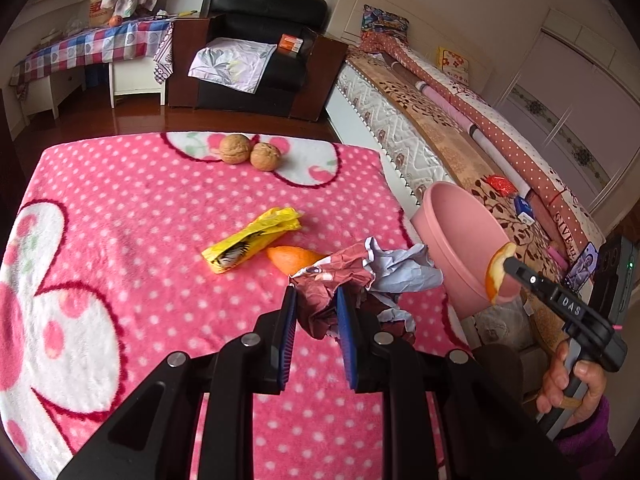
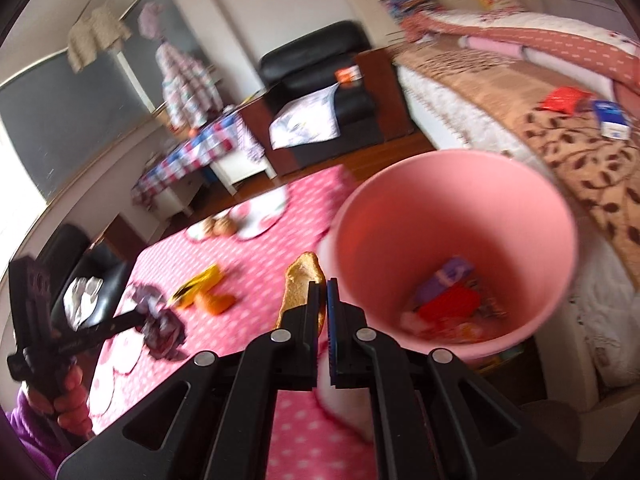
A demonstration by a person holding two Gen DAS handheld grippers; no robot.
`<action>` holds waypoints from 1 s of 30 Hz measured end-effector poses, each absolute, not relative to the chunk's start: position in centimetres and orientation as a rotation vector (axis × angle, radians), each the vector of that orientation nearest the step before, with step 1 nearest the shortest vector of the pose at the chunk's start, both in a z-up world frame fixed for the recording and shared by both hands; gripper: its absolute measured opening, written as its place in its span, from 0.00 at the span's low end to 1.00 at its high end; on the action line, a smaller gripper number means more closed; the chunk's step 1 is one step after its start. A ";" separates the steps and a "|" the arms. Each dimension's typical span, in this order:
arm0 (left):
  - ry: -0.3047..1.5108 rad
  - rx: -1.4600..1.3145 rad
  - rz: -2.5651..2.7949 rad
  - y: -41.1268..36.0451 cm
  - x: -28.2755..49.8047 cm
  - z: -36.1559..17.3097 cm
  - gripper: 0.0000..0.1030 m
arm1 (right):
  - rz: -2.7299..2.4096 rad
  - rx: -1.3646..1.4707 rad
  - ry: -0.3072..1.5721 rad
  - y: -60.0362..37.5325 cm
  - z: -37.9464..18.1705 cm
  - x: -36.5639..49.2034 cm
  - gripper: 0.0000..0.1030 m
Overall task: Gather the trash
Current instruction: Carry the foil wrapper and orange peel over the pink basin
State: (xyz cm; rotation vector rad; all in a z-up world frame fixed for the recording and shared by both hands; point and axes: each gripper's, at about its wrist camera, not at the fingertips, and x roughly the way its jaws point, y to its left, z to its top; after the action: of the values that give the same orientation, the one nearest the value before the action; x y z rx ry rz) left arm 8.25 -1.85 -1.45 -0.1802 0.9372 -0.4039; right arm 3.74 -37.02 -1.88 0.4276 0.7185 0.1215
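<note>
Between the blue pads of the left gripper (image 1: 316, 312), crumpled maroon-and-white wrapper (image 1: 360, 276), clamped and lifted above the pink polka-dot blanket (image 1: 120, 240). Just beside the rim of the pink trash bin (image 2: 452, 240), orange peel strip (image 2: 302, 288), pinched in the closed right gripper (image 2: 325, 286). Inside the bin, red and purple wrappers (image 2: 448, 300). On the blanket, yellow wrapper (image 1: 252, 240), touching orange peel piece (image 1: 292, 258); farther back, two walnuts (image 1: 250, 152), touching. Beyond, bed (image 1: 460, 128) and black armchair (image 1: 264, 40).

Crumpled maroon-and-white paper wad (image 1: 340, 280) and orange peel strip (image 2: 302, 280) held aloft; yellow wrapper (image 1: 252, 240), orange peel (image 1: 292, 259) on blanket; pink bin (image 2: 452, 248) holds scraps.
</note>
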 end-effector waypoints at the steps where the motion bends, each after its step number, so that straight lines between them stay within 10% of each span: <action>1: 0.941 -0.176 -0.407 -2.2 8.3 -1.5 0.18 | 0.099 0.435 0.711 -37.9 -1.9 3.7 0.04; 30: 0.869 0.028 -0.616 -18.2 11.4 2.0 0.18 | -0.070 0.510 0.713 -45.2 -5.4 3.0 0.04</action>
State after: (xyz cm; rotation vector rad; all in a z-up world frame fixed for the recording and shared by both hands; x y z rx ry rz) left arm 11.38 -18.24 1.98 0.0278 0.8688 -0.6162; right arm 2.98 -45.23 -5.42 0.5101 0.7128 -0.0702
